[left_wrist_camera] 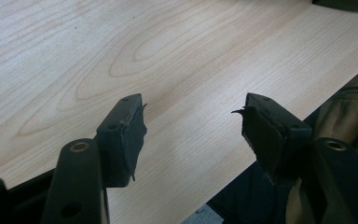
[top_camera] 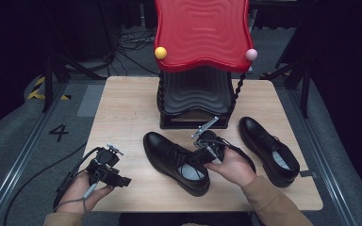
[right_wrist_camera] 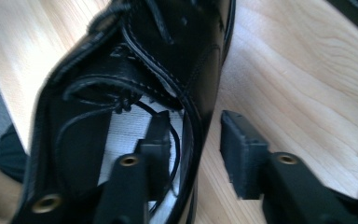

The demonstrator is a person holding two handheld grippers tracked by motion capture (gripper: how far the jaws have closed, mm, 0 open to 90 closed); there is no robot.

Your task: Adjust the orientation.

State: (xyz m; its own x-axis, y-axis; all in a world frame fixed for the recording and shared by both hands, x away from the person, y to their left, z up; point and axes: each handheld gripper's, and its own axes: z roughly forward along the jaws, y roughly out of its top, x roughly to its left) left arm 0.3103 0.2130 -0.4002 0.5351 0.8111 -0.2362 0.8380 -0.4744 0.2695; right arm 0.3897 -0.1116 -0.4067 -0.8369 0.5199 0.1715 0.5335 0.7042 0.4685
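Straddling the near shoe's (right_wrist_camera: 135, 84) side wall at mid-table, right gripper (right_wrist_camera: 193, 149) (half open, one jaw inside, gripping nothing yet) could snag the loose lace on closing and lose hold.

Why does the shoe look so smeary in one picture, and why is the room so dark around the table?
In the right gripper view the black shoe is close to the lens and soft with blur, while the fingers stay sharper. In the high view light falls on the table and the red rack; the floor around it is dim. The left gripper view is crisp, with soft glare on the wood.
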